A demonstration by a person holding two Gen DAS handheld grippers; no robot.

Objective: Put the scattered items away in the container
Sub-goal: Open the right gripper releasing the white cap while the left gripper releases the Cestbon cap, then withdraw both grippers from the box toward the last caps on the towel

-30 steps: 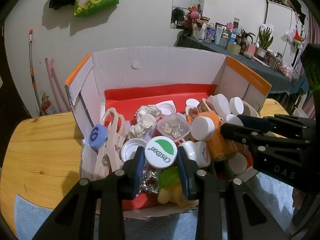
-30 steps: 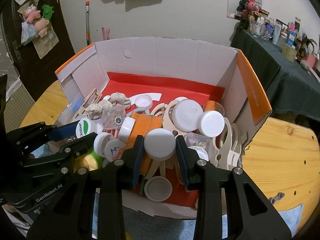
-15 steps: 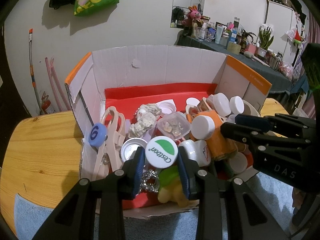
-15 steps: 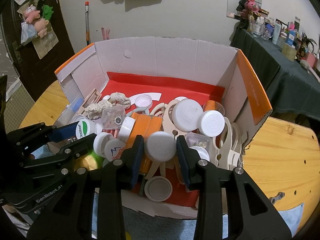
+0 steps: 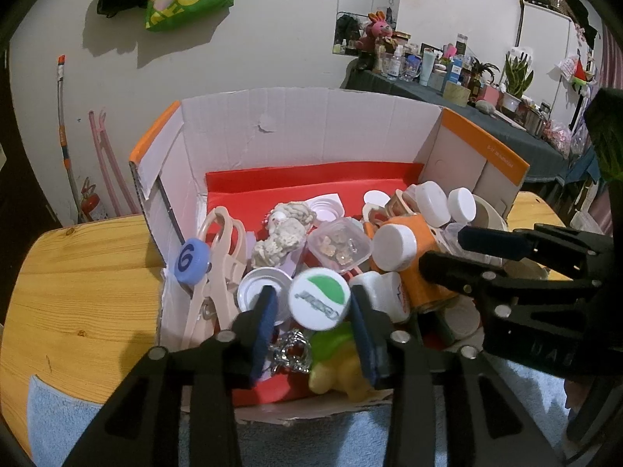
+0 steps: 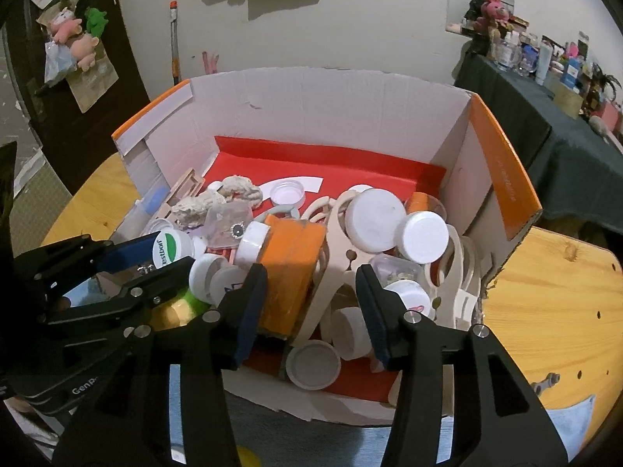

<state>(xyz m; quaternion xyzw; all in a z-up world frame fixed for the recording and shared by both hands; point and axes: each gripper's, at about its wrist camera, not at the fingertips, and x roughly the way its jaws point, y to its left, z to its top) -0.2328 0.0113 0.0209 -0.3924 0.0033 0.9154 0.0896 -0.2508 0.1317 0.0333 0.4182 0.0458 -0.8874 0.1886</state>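
Observation:
The cardboard box point(image 5: 296, 136) with a red floor holds several jars, caps and clips; it also shows in the right wrist view point(image 6: 323, 116). My left gripper point(image 5: 311, 321) hangs over the box's near left part with its jaws parted; a green-and-white capped jar point(image 5: 319, 299) sits blurred between them, apart from both pads. My right gripper point(image 6: 311, 303) is open over the near middle of the box. A white jar point(image 6: 348, 332) lies in the box below it, beside an orange bottle point(image 6: 292, 268).
The box stands on a round wooden table point(image 5: 78, 284) with a blue cloth point(image 5: 54, 420) at its near edge. A dark-clothed side table point(image 6: 545, 124) with bottles stands at the right. A yellow toy point(image 5: 342, 373) lies in the box's near corner.
Both grippers have opened. The white jar has dropped from the right gripper into the box. The green-and-white jar has come loose between the left jaws.

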